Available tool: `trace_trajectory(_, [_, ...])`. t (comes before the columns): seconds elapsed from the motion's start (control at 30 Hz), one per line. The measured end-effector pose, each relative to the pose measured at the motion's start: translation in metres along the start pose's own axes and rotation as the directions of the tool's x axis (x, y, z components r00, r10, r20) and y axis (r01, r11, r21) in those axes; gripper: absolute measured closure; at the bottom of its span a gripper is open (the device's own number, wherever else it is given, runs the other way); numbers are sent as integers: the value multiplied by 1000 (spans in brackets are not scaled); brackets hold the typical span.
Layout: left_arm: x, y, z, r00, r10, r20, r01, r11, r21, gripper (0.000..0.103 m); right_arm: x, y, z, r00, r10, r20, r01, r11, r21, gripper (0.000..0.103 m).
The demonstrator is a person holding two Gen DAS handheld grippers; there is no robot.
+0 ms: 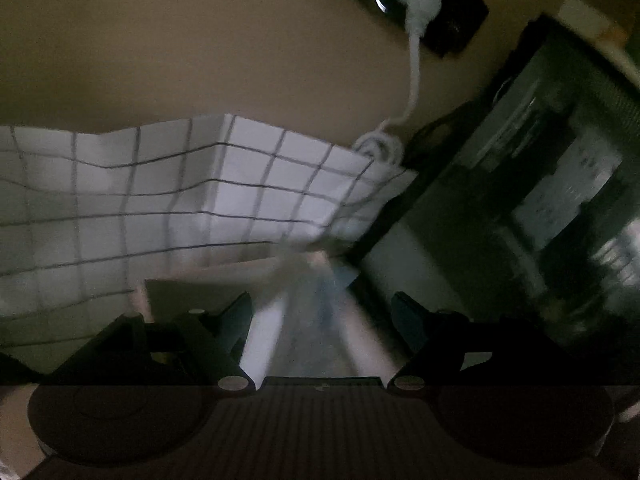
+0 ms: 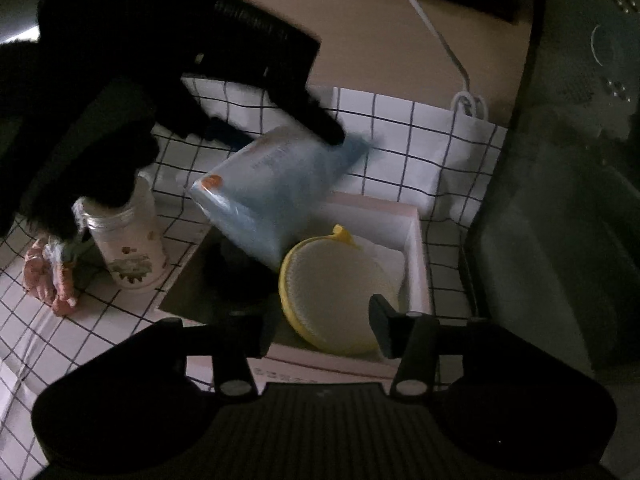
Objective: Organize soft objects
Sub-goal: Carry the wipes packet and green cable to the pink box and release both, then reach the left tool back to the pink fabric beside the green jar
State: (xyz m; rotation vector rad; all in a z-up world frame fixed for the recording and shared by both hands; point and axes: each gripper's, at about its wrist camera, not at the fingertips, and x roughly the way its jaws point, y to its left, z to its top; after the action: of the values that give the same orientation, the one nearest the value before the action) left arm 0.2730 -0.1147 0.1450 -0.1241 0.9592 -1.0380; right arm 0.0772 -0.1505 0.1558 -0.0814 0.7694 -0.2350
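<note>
A pale blue soft packet (image 2: 264, 196) hangs tilted over an open white box (image 2: 416, 236), its lower end inside the box. My left gripper (image 2: 320, 128) holds the packet's top corner from above. In the left wrist view the packet (image 1: 316, 320) fills the gap between the fingers of my left gripper (image 1: 324, 312). A round yellow-rimmed sponge pad (image 2: 336, 292) lies in the box. My right gripper (image 2: 320, 328) is open and empty, hovering over the box's near edge.
A white checked cloth (image 2: 400, 136) covers the table. A white printed jar (image 2: 128, 240) and a pink soft item (image 2: 52, 280) lie left of the box. A dark appliance (image 2: 560, 200) stands at the right. A white cable (image 2: 436, 36) runs to a wall socket.
</note>
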Motion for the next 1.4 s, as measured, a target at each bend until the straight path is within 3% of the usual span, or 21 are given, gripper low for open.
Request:
trace_trajectory(0.07, [7,2,1,998,-56,0,56,998,-39,22,-1,4,-1,1000,8,-4,-8,1000,-1,54])
trace_trajectory(0.2, [24,-4,-12,1000,16,-15,-16,1000,1,22,-3,13,-7,1000,2,-17,-2,999,-41,54])
trace_trajectory(0.27, [19,-3,-17,1000,7,15,-7,1000,-9,22,-6,18,-12,1000,-4,-17,3,997,-71,54])
trace_trajectory(0.37, [-5,1,-25,996,3,90,-4,1000,5,22,-8,22,-17,1000,-1,-24,-1,996,-87,53])
trace_trajectory(0.53, [-70,22,-57,970,88,227,-102,993,52,22,-2,23,-14,1000,5,-26,-6,999,-33,53])
trace_trajectory(0.63, [-119,50,-79,928,184,324,-195,981,0,22,-1,26,-11,999,38,-5,-38,999,21,53])
trace_trajectory(0.73, [-175,87,-97,869,299,393,-272,954,-125,22,-1,35,-6,997,74,23,-75,996,38,50])
trace_trajectory(0.83, [-230,128,-112,822,367,436,-272,924,-267,22,-2,55,0,991,126,44,-126,992,16,49])
trace_trajectory(0.93, [-273,161,-130,772,455,444,-299,876,-379,23,1,83,8,979,198,52,-197,980,-12,47])
trace_trajectory(1.03, [-295,178,-146,740,531,412,-369,833,-412,23,6,119,17,967,253,38,-251,967,-50,47])
trace_trajectory(1.1, [-299,189,-156,759,532,375,-375,829,-415,23,9,145,21,962,273,27,-270,959,-82,47])
trace_trajectory(1.27, [-267,209,-174,867,451,214,-340,847,-408,23,19,199,25,960,277,-30,-279,951,-135,47])
trace_trajectory(1.33, [-246,207,-178,890,422,170,-337,863,-377,23,19,215,21,965,256,-55,-262,953,-155,47])
trace_trajectory(1.4, [-228,204,-183,901,413,134,-349,872,-343,23,16,223,14,969,239,-67,-247,952,-180,47])
